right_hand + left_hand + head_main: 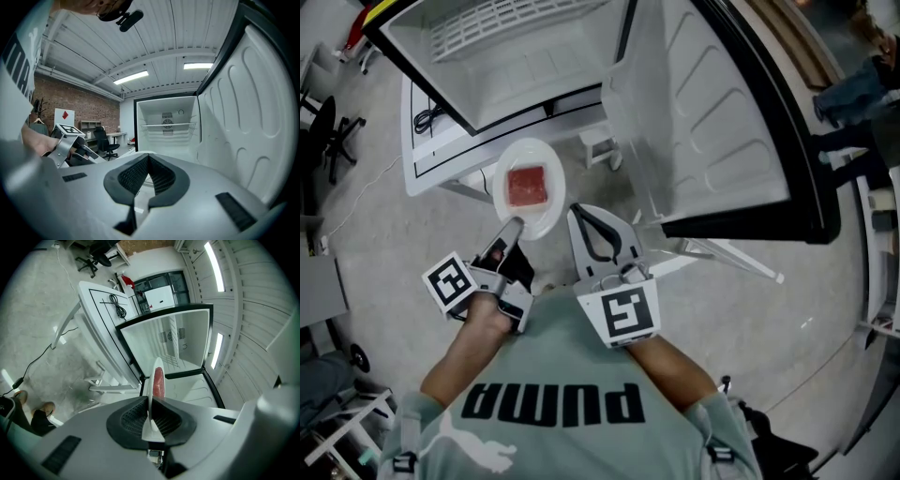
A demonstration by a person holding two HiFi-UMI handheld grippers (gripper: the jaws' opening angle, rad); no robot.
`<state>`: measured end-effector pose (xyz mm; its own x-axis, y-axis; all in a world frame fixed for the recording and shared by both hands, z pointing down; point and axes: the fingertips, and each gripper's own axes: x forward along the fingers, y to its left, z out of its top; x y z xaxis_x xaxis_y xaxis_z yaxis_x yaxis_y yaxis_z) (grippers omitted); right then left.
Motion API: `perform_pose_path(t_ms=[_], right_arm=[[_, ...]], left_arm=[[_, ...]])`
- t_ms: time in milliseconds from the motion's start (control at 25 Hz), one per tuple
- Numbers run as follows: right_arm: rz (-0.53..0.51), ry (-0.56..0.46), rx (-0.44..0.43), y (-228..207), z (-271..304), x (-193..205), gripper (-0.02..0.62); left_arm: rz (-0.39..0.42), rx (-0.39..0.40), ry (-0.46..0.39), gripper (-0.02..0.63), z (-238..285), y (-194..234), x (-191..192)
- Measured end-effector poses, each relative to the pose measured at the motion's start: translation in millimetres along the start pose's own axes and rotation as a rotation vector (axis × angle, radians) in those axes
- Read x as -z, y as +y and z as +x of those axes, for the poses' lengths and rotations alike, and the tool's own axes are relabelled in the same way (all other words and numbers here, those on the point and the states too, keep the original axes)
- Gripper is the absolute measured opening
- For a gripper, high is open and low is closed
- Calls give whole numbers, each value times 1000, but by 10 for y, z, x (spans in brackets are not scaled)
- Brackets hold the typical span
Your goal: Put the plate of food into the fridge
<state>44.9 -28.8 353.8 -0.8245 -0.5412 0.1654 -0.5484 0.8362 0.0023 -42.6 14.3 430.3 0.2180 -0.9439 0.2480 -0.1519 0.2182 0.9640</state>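
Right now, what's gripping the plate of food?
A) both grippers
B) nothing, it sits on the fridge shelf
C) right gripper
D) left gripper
D: the left gripper is shut on the rim of the white plate, whose edge sits between its pads in the left gripper view. The right gripper is shut and empty beside it.

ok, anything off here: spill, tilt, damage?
Nothing stands out. The plate sits level in the left gripper, clamped by its near rim, with the red food centred and unspilled. The fridge ahead is open, its door swung wide.
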Motion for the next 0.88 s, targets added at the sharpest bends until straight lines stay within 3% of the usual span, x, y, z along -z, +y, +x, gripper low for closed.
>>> perform_pose_path(t_ms=[560, 880], right_arm=[[-14, -5, -60, -313, 80, 31, 5], [-14, 17, -49, -372, 244, 94, 5]], left_arm=[[-1, -17, -54, 25, 324, -61, 62], [-7, -23, -37, 26, 495, -8, -87]])
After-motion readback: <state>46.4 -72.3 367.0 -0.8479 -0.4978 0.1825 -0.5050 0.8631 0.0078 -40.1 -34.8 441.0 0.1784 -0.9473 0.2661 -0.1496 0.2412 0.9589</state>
